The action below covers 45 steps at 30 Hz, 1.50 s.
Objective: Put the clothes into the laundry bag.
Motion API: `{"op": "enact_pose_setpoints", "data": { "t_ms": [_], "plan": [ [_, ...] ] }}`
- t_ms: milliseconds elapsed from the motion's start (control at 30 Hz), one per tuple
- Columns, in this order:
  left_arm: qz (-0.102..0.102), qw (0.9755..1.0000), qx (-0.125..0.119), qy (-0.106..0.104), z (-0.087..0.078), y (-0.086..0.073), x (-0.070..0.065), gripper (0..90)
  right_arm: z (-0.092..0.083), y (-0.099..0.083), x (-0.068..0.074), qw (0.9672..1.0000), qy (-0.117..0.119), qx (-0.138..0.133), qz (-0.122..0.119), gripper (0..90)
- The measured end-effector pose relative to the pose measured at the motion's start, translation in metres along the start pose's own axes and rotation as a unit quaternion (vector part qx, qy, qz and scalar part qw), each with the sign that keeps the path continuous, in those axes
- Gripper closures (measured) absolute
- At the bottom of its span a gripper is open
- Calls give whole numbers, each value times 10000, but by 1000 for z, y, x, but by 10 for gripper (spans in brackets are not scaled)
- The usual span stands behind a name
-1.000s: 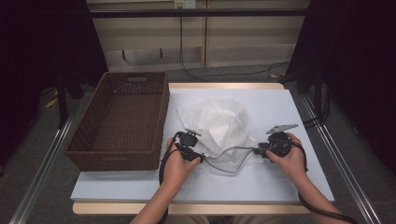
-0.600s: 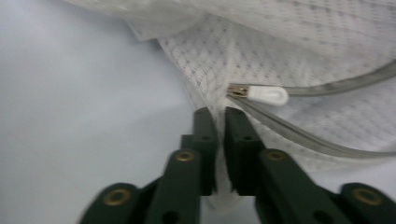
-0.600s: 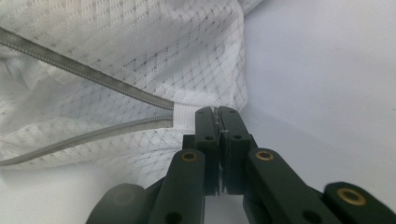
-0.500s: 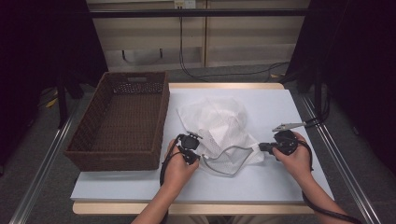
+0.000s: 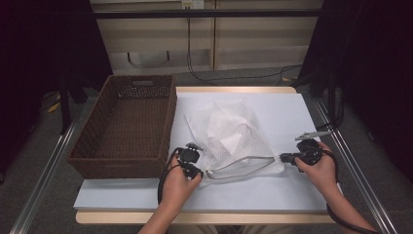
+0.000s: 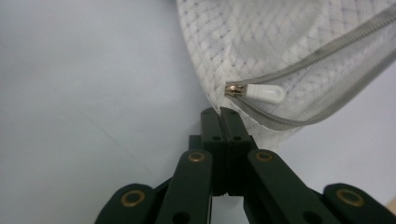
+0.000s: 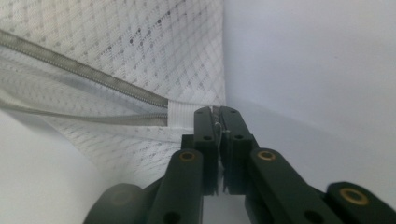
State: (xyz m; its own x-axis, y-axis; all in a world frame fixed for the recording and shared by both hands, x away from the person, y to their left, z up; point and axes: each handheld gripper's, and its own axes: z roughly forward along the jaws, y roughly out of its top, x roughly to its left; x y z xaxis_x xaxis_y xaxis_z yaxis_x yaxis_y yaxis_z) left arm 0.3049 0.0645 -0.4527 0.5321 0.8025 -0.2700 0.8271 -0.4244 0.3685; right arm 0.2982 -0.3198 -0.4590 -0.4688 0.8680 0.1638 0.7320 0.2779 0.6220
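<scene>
The mesh bag [image 5: 233,139] lies in the middle of the table [image 5: 292,190], just right of the basket [image 5: 127,124], and you have it by its two near corners with the zipper [image 5: 243,168] edge strung between your hands. Your left gripper [image 5: 195,171] is closed on the corner next to the zipper pull [image 6: 264,93]; in the left gripper view the jaws meet with the fabric edge pinched at their tips and the pull sits just past them, untouched. Your right gripper [image 5: 284,157] has its jaws closed on the white tab [image 7: 181,114] at the other end of the zipper, and over the last second both pairs of jaws have been closing down onto the cloth. The step in hand looks like drawing the mouth edge taut so the bag can be straightened or lifted. To do it well, keep both grips firm, since each bite is shallow and sits right at the tip of the jaws; a sharp tug could pull the mesh free, most likely on the left, where only a sliver of edge is caught. Spread your hands apart evenly and level, until the zipper runs in a straight line rather than the loose curve it shows now. If the basket is where it goes, lift both corners together so the body hangs below, and clear the near rim [image 5: 117,161] before moving left.
</scene>
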Motion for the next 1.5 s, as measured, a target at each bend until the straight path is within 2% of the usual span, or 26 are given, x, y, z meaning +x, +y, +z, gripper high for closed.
{"op": "enact_pose_setpoints", "data": {
  "t_ms": [100, 200, 267, 367, 433, 467, 500, 533, 567, 600, 633, 733, 767, 867, 900, 933, 967, 1100, 1133, 1200, 1233, 1267, 1300, 1333, 1433, 1500],
  "plan": [
    [-111, 9999, 13, -41, 2, -1, 3, 900, -4, 6, 7, 9999, -20, -141, -95, 742],
    [-66, 9999, 85, -15, 1, -1, 2, 900, -9, 19, 23, 9989, 242, -355, -182, 658],
    [-57, 9999, 110, -19, 1, -1, 2, 900, -8, 22, 29, 9986, 264, -385, -232, 628],
    [-88, 9999, 145, -32, 1, 0, 2, 900, 4, 32, 44, 9981, 341, -395, -324, 523],
    [-44, 10000, 86, -26, -1, 1, 1, 899, 12, 35, 43, 9978, 362, -461, -320, 502],
    [-44, 10000, 86, -26, -1, 1, 1, 893, 12, 35, 43, 9978, 362, -461, -320, 502],
    [81, 9999, -86, 44, -4, 3, 1, 854, 20, 36, 43, 9980, 354, -410, -329, 505],
    [81, 9999, -86, 44, -4, 3, 1, 805, 20, 36, 43, 9980, 354, -410, -329, 505],
    [106, 9995, -291, 54, -9, 8, -2, 781, 30, 35, 45, 9985, 350, -197, -363, 503],
    [75, 9990, -447, -10, -11, 10, -3, 748, 34, 34, 46, 9986, 303, -122, -427, 508],
    [150, 9983, -564, -14, -12, 13, -5, 712, 37, 33, 46, 9987, 282, -71, -426, 509],
    [230, 9974, -684, -88, -12, 19, -8, 682, 42, 31, 46, 9989, 252, 4, -404, 515],
    [334, 9954, -880, -194, -5, 25, -12, 645, 46, 29, 46, 9986, 187, 81, -478, 550],
    [390, 9953, -830, -300, 3, 31, -14, 572, 50, 28, 47, 9980, 155, 138, -593, 569],
    [366, 9953, -795, -408, 8, 32, -13, 572, 50, 28, 48, 9978, 149, 156, -629, 589],
    [403, 9955, -785, -345, 13, 34, -13, 549, 50, 28, 48, 9979, 103, 162, -620, 620],
    [388, 9965, -654, -341, 22, 36, -11, 554, 50, 27, 46, 9972, 49, 146, -729, 661],
    [445, 9966, -583, -365, 31, 37, -13, 618, 50, 26, 48, 9965, 17, 140, -818, 686],
    [509, 9970, -535, -253, 32, 38, -19, 697, 49, 26, 49, 9957, -47, 162, -910, 781],
    [529, 9971, -520, -190, 32, 38, -21, 783, 49, 26, 50, 9958, -53, 179, -900, 809],
    [538, 9972, -493, -146, 33, 38, -22, 783, 49, 26, 50, 9958, -53, 179, -900, 809],
    [522, 9972, -521, -83, 34, 38, -24, 816, 49, 26, 50, 9958, -51, 189, -896, 886],
    [617, 9969, -494, -7, 33, 37, -24, 877, 49, 26, 50, 9958, 7, 206, -894, 893],
    [525, 9977, -432, 4, 32, 36, -25, 900, 48, 26, 49, 9961, 2, 201, -865, 900],
    [491, 9981, -356, 126, 29, 35, -24, 900, 45, 25, 48, 9965, 1, 233, -797, 900],
    [429, 9985, -283, 163, 24, 31, -20, 900, 42, 23, 42, 9971, 106, 150, -736, 900]
  ]
}}
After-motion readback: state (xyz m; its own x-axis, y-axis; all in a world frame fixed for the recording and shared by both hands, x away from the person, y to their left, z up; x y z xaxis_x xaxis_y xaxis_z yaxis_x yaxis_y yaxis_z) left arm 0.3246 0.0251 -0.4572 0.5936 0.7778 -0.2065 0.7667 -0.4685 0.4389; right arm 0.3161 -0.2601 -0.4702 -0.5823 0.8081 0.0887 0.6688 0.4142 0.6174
